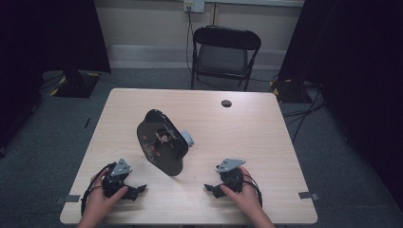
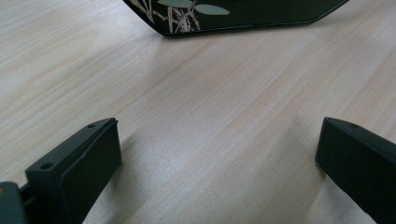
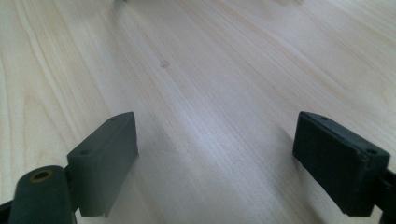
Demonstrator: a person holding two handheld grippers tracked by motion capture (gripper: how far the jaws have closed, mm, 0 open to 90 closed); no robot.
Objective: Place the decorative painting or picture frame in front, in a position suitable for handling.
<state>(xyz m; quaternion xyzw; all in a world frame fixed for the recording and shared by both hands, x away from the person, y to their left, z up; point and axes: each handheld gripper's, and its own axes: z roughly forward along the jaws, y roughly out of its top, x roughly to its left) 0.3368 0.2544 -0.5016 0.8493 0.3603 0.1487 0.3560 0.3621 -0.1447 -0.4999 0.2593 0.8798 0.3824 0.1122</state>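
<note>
From the high view, your left claw (image 1: 135, 191) rests on the near left part of the pale wooden desk (image 1: 247, 128), held in your left hand (image 1: 102, 202); your right claw (image 1: 211, 188) rests on the near right part, held in your right hand (image 1: 244, 197). Between and beyond them lies a black oval tray (image 1: 159, 141), underside up, with a small grey part at its right edge — well apart from both claws. A black folding chair (image 1: 223, 54) stands behind the desk.

In the left gripper view, your left claw (image 2: 217, 154) is spread wide over bare wood, gripping nothing; the tray's edge (image 2: 233, 14), painted with bamboo leaves, lies ahead.

In the right gripper view, your right claw (image 3: 215, 154) is likewise spread wide — just desk grain between its jaws.
</note>
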